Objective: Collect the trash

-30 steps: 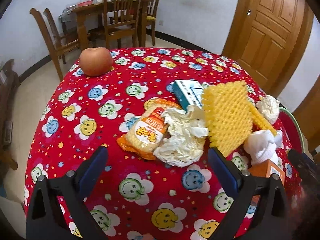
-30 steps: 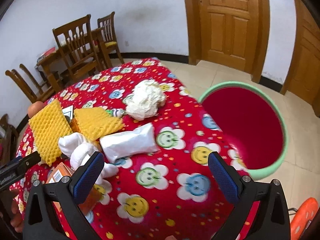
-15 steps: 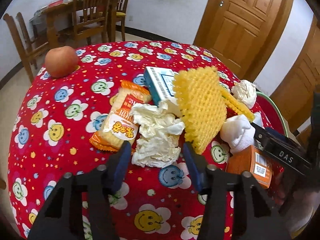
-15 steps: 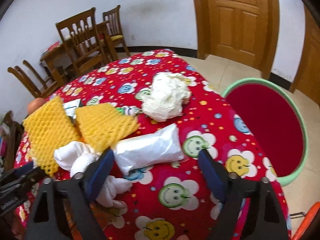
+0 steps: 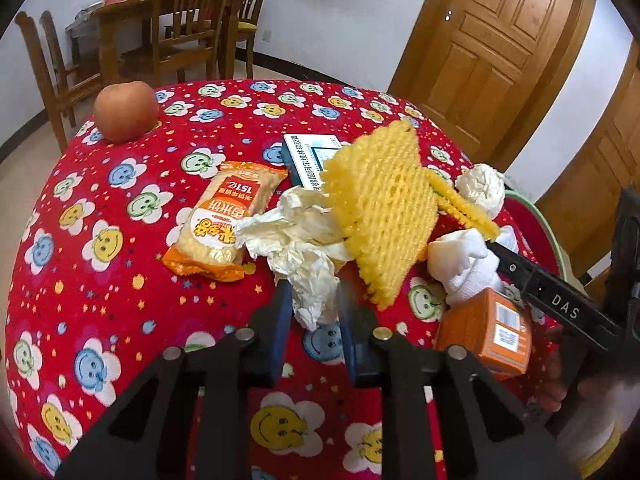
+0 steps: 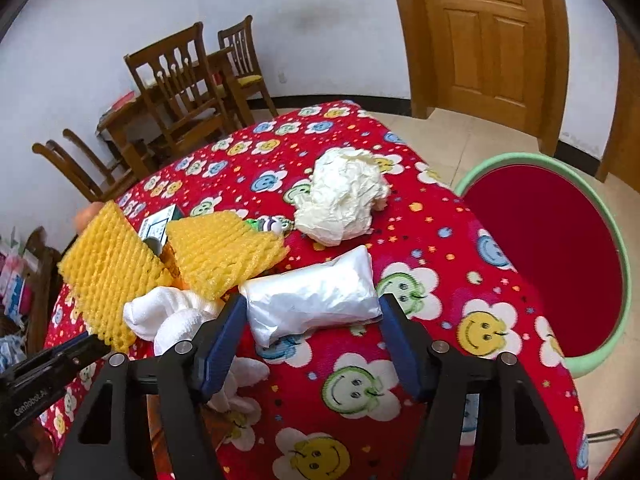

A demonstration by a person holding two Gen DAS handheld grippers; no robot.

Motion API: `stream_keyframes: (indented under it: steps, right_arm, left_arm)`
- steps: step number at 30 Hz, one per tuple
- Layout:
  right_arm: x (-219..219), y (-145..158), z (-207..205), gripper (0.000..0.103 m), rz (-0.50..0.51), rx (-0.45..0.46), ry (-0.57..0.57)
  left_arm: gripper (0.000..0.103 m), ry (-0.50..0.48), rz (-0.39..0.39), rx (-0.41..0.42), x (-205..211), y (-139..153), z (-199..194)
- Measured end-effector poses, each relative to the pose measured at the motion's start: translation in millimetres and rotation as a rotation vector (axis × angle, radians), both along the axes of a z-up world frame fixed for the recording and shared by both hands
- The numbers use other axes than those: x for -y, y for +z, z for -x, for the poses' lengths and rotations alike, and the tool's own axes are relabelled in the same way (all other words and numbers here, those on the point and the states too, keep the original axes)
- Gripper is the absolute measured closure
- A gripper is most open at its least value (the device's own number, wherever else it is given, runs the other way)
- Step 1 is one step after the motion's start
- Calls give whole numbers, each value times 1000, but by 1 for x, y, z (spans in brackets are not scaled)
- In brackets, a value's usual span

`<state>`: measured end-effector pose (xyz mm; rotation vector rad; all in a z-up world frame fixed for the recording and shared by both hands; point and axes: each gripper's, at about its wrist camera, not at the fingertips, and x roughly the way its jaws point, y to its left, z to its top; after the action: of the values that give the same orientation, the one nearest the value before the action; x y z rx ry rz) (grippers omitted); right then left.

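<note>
The left gripper (image 5: 310, 304) has just closed onto crumpled paper (image 5: 296, 248); the right gripper (image 6: 312, 312), still closing, straddles a white plastic bag (image 6: 312, 300), pads apparently not yet pressing.

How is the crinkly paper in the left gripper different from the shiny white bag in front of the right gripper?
The crumpled paper is cream, wrinkled and ragged; the white plastic bag is smooth, glossy and pillow-shaped. The left gripper has just closed its fingers on the paper's near end; the right gripper has been closing, but whether its fingers press the bag yet is unclear. Both lie on the red smiley tablecloth.
</note>
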<state>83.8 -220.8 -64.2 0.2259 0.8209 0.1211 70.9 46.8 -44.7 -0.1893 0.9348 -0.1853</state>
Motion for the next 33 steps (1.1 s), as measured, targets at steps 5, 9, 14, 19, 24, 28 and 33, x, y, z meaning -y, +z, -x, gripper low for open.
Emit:
stream_keyframes:
  steps: [5,9,14,19,24,28,33]
  right_arm:
    - [11,9,14,35,-19,22,-16]
    - [18,19,29,35,-32,50,-28]
    - [25,31,45,35,-44,83,-40]
    - [32,42,61,35,-55,118,-47]
    - [38,50,72,35,-65,140,-59]
    - [49,56,77,35,-62,154,-79]
    - [67,61,81,35,-48,164,-119]
  left_arm:
    - [87,21,-3,30,-2,16,14]
    - [94,28,10,65,-3,31,27]
    - [94,29,-10,105,1,45,41]
    - [94,42,-17,104,1,47,51]
    - [94,31,0,124,4,58,60]
    - [94,-4,18,151,13,74,60]
    - [94,-64,30,187,35,94,55]
